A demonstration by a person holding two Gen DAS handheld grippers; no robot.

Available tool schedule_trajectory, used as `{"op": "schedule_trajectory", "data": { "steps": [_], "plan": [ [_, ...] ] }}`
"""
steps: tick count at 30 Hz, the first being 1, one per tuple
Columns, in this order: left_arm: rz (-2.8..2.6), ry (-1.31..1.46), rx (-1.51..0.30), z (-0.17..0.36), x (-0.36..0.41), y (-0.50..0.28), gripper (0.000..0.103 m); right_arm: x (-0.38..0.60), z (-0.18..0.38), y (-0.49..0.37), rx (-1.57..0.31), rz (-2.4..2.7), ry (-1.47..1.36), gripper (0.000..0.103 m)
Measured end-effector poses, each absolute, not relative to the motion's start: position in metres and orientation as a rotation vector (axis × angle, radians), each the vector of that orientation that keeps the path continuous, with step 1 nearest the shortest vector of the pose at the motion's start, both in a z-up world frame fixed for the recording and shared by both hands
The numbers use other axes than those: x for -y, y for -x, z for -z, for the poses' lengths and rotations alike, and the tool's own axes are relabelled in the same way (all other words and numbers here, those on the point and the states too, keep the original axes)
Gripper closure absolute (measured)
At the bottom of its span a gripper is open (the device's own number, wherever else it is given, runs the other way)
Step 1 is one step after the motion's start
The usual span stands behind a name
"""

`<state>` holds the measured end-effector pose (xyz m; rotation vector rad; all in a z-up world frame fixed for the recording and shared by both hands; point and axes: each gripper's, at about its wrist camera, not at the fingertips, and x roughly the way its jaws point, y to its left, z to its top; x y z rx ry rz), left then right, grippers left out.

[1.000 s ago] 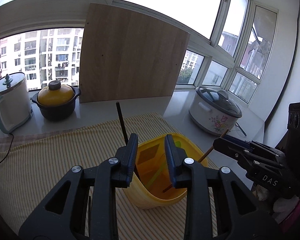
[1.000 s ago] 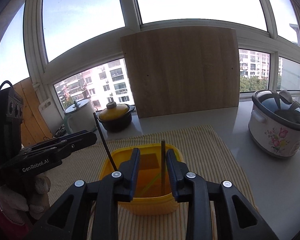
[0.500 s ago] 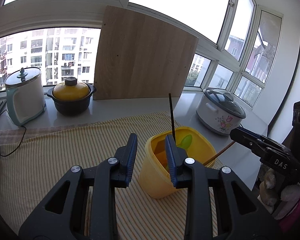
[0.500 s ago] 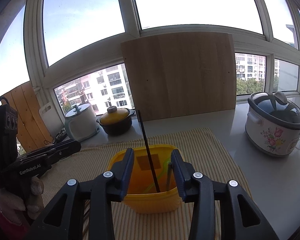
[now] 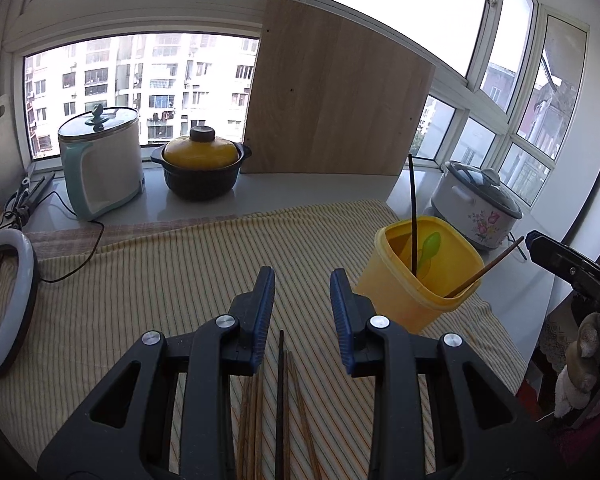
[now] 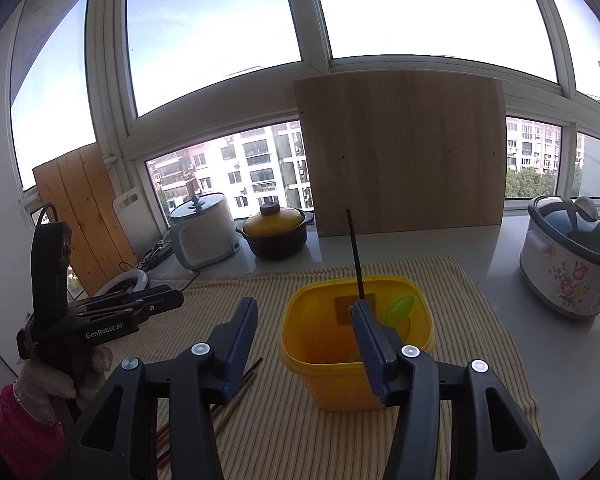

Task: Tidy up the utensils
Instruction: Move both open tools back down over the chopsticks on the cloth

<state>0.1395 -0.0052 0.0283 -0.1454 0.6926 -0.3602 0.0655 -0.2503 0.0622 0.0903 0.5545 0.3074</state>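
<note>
Loose chopsticks (image 5: pixel 281 408) on the bench cloth, likely light, stiff, slippery: grip mid-shaft; left gripper (image 5: pixel 302 300) part-open, empty; right gripper (image 6: pixel 304 332) opening, empty.

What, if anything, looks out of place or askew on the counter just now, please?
Several chopsticks lie loose on the striped cloth instead of in the yellow container. Inside it, a black chopstick stands nearly upright while a brown chopstick leans far out over the rim. Nothing looks spilled or damaged.
</note>
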Motion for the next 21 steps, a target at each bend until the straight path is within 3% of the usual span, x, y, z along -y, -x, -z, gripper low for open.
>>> {"op": "schedule_trajectory", "data": {
  "steps": [12,21],
  "plan": [
    [0.323,0.112,-0.802,0.015,-0.026,-0.126,0.075,0.215,-0.044,-0.053,-0.585,-0.374,-0.072,0.048],
    [0.35,0.092,-0.921,0.056,-0.028,-0.124,0.075,0.186,0.012,-0.062,-0.767,-0.405,-0.07,0.048]
  ]
}}
